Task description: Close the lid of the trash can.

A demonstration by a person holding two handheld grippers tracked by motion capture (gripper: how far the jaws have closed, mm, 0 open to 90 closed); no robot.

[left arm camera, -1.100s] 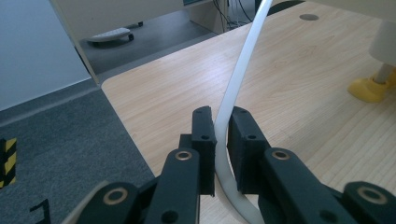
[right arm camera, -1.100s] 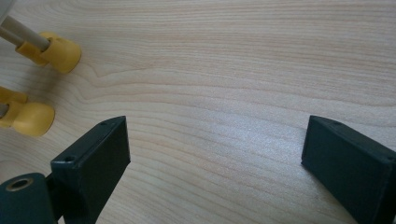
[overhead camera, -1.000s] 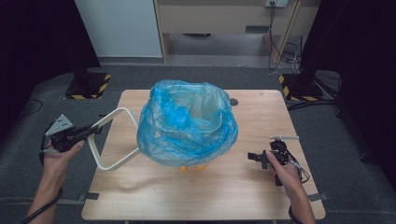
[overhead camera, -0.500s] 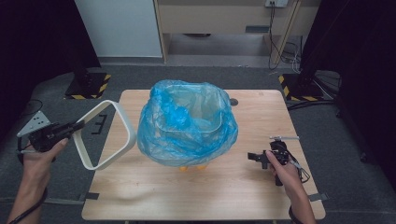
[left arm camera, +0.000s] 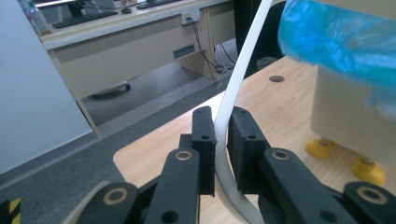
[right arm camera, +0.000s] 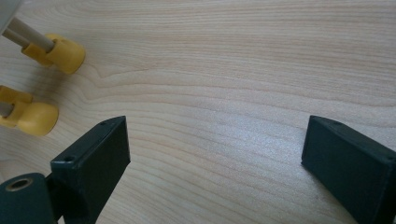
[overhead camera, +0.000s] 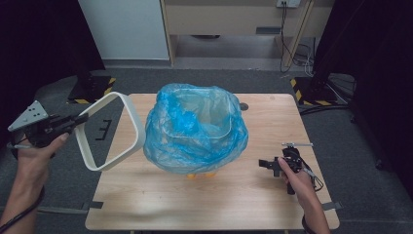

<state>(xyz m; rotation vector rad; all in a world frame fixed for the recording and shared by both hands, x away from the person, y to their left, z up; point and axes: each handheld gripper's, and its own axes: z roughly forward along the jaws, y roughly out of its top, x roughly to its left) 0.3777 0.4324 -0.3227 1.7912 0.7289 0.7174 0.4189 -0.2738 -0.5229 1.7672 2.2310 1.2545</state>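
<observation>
A white rounded-square frame [overhead camera: 138, 127] hangs tilted in the air over the table's left edge. My left gripper [overhead camera: 78, 119] is shut on its rim. In the left gripper view the black jaws [left arm camera: 222, 116] pinch the thin white band [left arm camera: 243, 60], which rises up past them. A cream bin lined with a crumpled blue plastic bag [overhead camera: 195, 129] stands at the table's middle on yellow feet [left arm camera: 322, 148]. My right gripper [overhead camera: 265, 163] rests low at the front right, open, with bare wood between its jaws [right arm camera: 215, 135] and the bin's yellow feet [right arm camera: 63, 53] off to its left.
The wooden table [overhead camera: 272, 122] has a round cable hole [overhead camera: 243, 106] behind the bin and a black mark [overhead camera: 103, 130] at its left. Black stands with striped bases [overhead camera: 92, 85] flank the table on the floor. A desk and cables stand beyond.
My left gripper has risen and drawn back to the left, lifting the white frame off the table and away from the bin. The right gripper has kept still.
</observation>
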